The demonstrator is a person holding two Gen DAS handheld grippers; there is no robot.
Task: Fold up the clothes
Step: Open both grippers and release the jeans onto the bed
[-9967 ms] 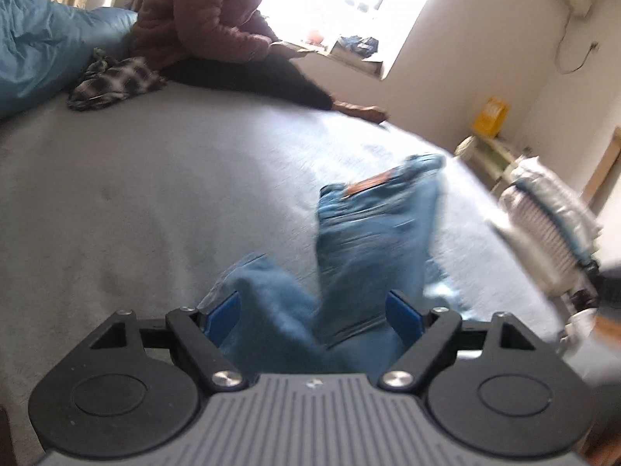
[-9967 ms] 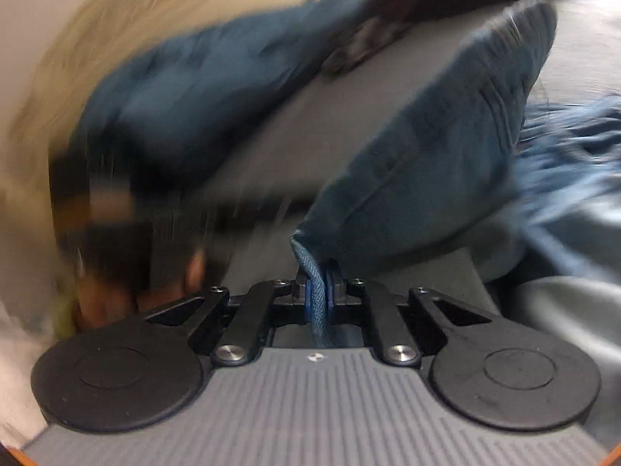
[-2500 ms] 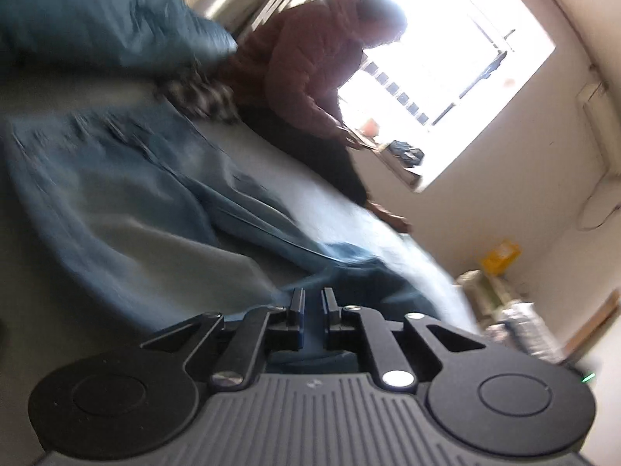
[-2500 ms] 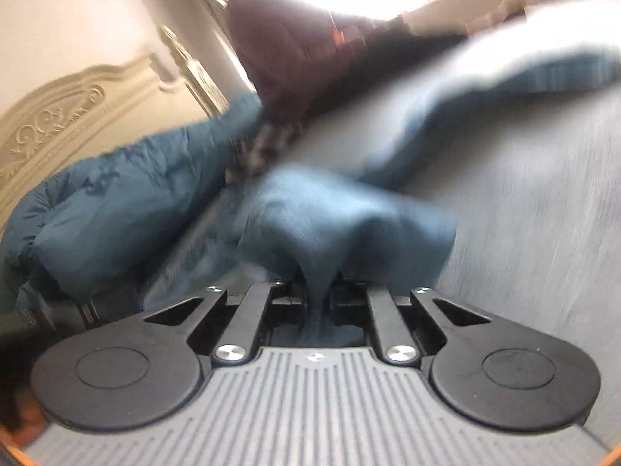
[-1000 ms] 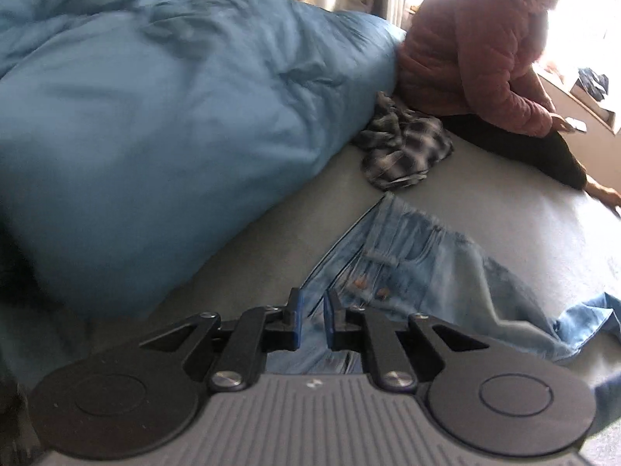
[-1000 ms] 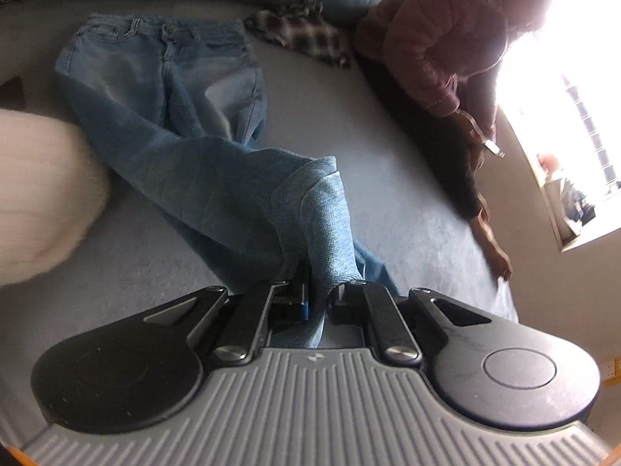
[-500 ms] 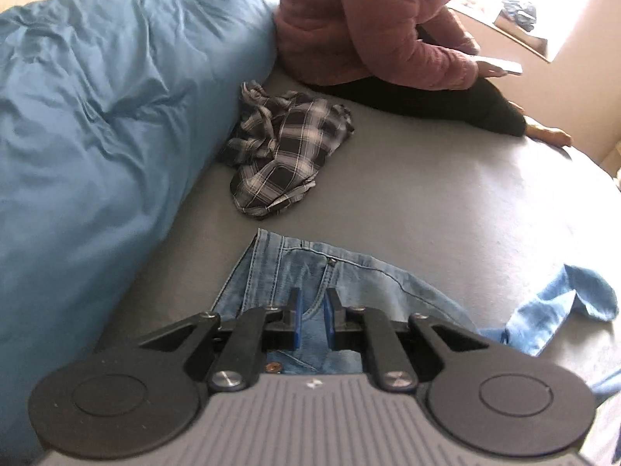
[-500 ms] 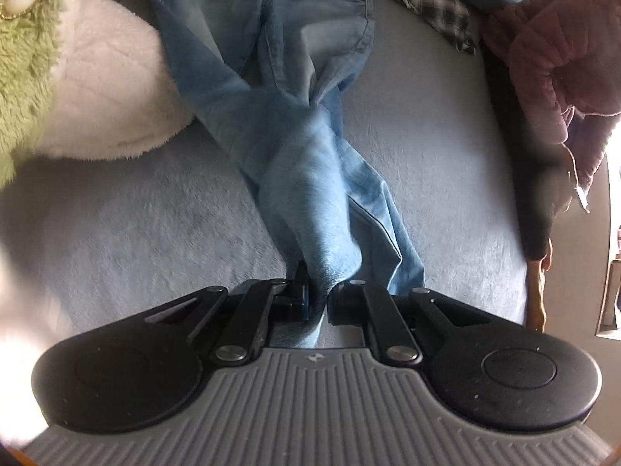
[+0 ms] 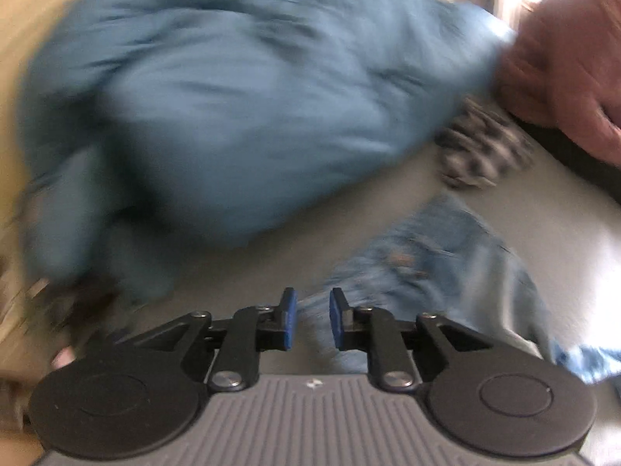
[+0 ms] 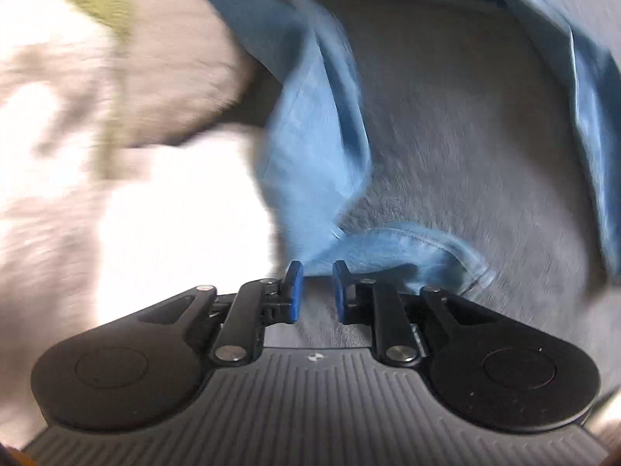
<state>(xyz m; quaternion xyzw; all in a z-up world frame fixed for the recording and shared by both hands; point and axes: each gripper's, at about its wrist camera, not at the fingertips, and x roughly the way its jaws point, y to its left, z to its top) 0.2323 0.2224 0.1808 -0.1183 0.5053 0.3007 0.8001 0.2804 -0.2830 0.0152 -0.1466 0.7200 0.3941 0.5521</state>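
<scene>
Now both grippers (image 9: 312, 318) (image 10: 315, 291) off jeans (image 9: 446, 272).

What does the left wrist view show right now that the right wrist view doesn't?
Only the left wrist view shows the blue duvet, the checked shirt, a seated person's pink sleeve and the jeans' waistband end, with the left tool open. Only the right wrist view shows a fluffy white sleeve and a trouser-leg hem, with the right tool open. Both show the jeans on the grey bedsheet.

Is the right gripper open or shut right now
Open. The right gripper shows a clear gap between its blue pads, with the jeans lying just ahead, not clamped.
</scene>
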